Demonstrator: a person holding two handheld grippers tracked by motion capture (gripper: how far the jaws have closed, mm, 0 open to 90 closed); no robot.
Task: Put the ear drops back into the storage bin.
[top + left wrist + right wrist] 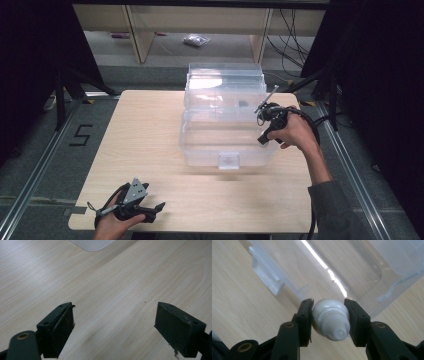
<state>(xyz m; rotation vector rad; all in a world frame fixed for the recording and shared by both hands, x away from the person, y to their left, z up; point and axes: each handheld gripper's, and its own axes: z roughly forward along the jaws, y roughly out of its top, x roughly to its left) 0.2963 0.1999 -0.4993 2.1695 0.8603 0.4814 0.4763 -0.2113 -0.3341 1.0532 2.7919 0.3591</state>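
A clear plastic storage box point(225, 125) stands in the middle of the wooden table point(145, 130), its lid tipped up at the back. My right gripper point(264, 131) is at the box's right side, held in a hand. In the right gripper view it point(329, 305) is shut on a white tube with a ribbed cap point(330, 318), cap end toward the camera, just above the box's open rim point(352, 267). My left gripper point(159, 207) rests near the table's front left. Its jaws point(115, 315) stand wide open over bare wood with nothing between them.
The box has a front latch point(229, 161). A rounded corner of the box point(92, 243) shows in the left gripper view. Beyond the table are wooden shelf legs point(140, 35), a small bag on the floor point(196, 40) and cables point(292, 45).
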